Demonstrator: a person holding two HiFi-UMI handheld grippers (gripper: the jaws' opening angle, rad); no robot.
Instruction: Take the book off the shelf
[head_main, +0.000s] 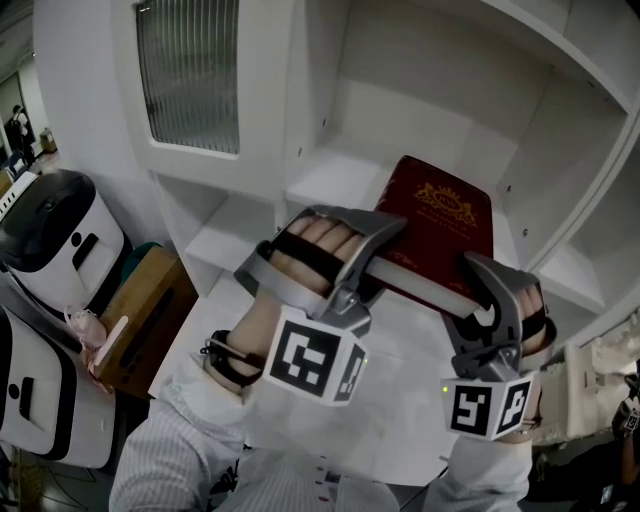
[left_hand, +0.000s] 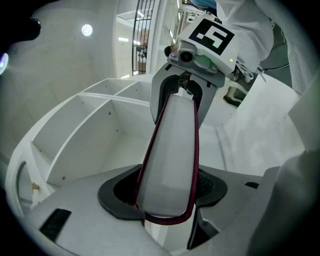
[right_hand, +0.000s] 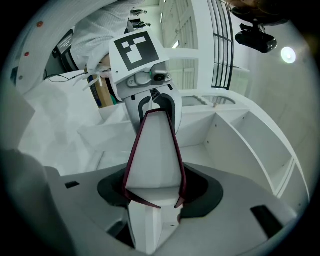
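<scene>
A dark red book (head_main: 440, 215) with a gold crest on its cover hangs flat in front of the white shelf's open compartment (head_main: 330, 180). My left gripper (head_main: 385, 248) clamps the book's left end and my right gripper (head_main: 478, 278) clamps its right end. In the left gripper view the book's white page edge (left_hand: 172, 150) fills the space between my left gripper's (left_hand: 167, 197) jaws, with the right gripper (left_hand: 185, 85) at the far end. The right gripper view mirrors this: the book (right_hand: 152, 155) sits between the right gripper's (right_hand: 155, 192) jaws and runs to the left gripper (right_hand: 152, 102).
A cabinet door with ribbed glass (head_main: 190, 70) stands above left of the compartment. Shelf dividers (head_main: 590, 160) rise at the right. Left of me are a white appliance (head_main: 50, 240) and a brown box (head_main: 150, 310). A white surface (head_main: 400, 400) lies under the grippers.
</scene>
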